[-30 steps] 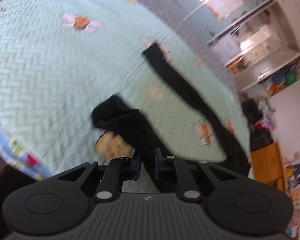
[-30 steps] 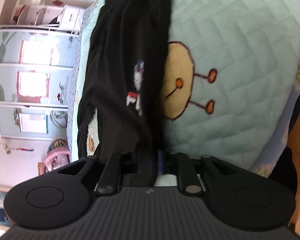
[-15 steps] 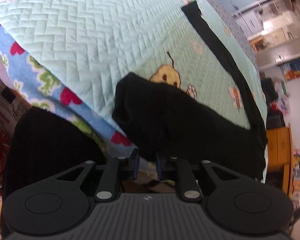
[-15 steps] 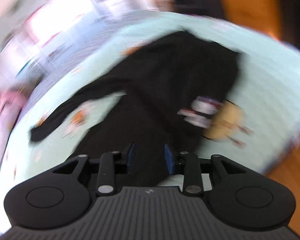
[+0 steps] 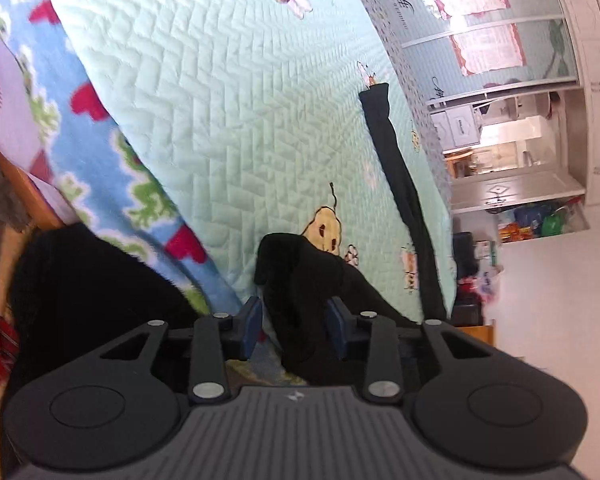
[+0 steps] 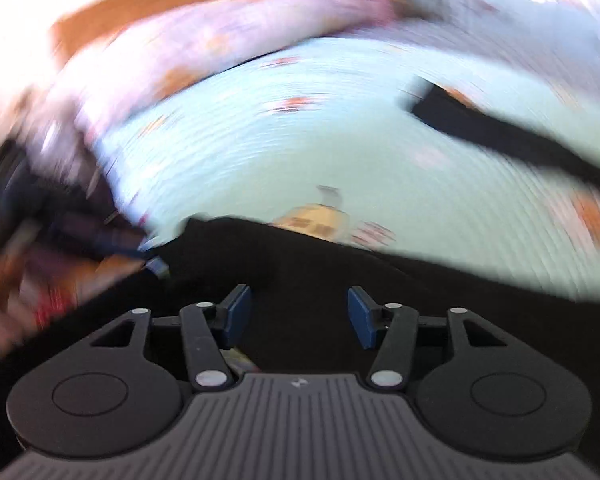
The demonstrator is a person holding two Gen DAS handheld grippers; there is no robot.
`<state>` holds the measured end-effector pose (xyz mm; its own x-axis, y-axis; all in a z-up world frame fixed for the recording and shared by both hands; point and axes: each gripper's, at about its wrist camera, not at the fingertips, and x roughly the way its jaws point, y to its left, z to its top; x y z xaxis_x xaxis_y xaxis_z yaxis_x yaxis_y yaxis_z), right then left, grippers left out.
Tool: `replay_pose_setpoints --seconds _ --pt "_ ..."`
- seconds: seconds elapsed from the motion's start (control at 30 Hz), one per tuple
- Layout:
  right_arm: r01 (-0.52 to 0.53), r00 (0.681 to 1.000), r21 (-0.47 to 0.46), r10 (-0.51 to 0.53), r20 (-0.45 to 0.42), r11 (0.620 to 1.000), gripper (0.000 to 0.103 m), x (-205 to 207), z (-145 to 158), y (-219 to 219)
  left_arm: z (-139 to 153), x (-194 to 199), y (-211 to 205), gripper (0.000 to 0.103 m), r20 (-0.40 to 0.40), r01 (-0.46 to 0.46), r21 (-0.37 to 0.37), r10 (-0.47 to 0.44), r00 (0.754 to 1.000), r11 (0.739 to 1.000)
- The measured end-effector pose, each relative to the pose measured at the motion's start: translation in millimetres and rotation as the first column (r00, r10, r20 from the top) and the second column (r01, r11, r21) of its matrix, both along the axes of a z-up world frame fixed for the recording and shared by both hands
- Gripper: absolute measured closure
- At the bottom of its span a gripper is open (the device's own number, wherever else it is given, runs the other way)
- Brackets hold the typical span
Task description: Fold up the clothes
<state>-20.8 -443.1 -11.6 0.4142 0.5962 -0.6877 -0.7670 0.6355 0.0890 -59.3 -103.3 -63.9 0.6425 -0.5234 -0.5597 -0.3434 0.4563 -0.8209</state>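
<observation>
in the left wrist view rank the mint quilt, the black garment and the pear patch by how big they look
1. Mint quilt, largest.
2. Black garment; it lies nearest the camera, so it looks enlarged, and the gripper hides part.
3. Pear patch, smallest, partly under the garment.

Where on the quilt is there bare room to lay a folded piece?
Free: the quilt between the blue border and the black sleeve. Crowded: the near edge, where the black garment bunches by the pear print.
</observation>
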Motion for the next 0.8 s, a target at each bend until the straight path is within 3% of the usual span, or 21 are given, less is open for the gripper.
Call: replay_pose_setpoints --seconds 0.1,0.2,0.33,0.47,0.53,0.57,0.7,0.73,0.8 --pt "-0.168 0.977 -0.108 0.181 0.116 0.98 0.023 -30.8 -3.6 48.6 -10.7 11.9 -1.8 0.066 -0.006 0.006 -0.089 -0.007 1.0 0.996" --pt "-0.248 0.931 -0.217 0.294 0.216 0.944 0.021 -52.1 -17.2 86.0 -14.5 15.9 -1.1 0.06 -0.002 -0.015 -0.147 0.015 1.0 0.989" --pt "-0.211 0.856 -0.387 0.361 0.37 0.898 0.022 -66.3 -41.1 113.6 -19.9 15.4 4.8 0.059 -0.004 -0.046 -0.235 0.046 0.999 0.971" --pt "-0.152 0.838 -0.44 0.351 0.418 0.885 0.026 -56.5 -54.0 120.7 -23.2 18.2 7.3 0.057 0.0 -0.052 -0.317 0.054 0.999 0.947" --pt "-0.117 0.825 -0.446 0.337 0.454 0.887 0.034 -50.4 -55.4 122.7 -21.7 20.3 7.1 0.057 0.006 -0.051 -0.355 0.057 0.998 0.934" --pt "-0.103 0.823 -0.441 0.326 0.465 0.891 0.037 -47.2 -54.2 123.9 -19.8 22.0 6.9 0.057 0.017 -0.05 -0.369 0.061 0.998 0.928" --pt "-0.059 0.863 -0.398 0.247 0.441 0.916 0.074 -33.6 -44.2 119.4 -6.3 26.8 9.4 0.053 0.092 -0.03 -0.392 0.072 0.993 0.919" --pt "-0.05 0.88 -0.38 0.22 0.421 0.924 0.079 -29.5 -40.8 116.2 -2.8 27.9 9.9 0.053 0.113 -0.023 -0.389 0.072 0.991 0.921" --pt "-0.02 0.923 -0.313 0.138 0.358 0.95 0.08 -17.1 -28.9 106.4 -0.4 27.1 15.6 0.052 0.138 -0.03 -0.384 0.09 0.986 0.923"
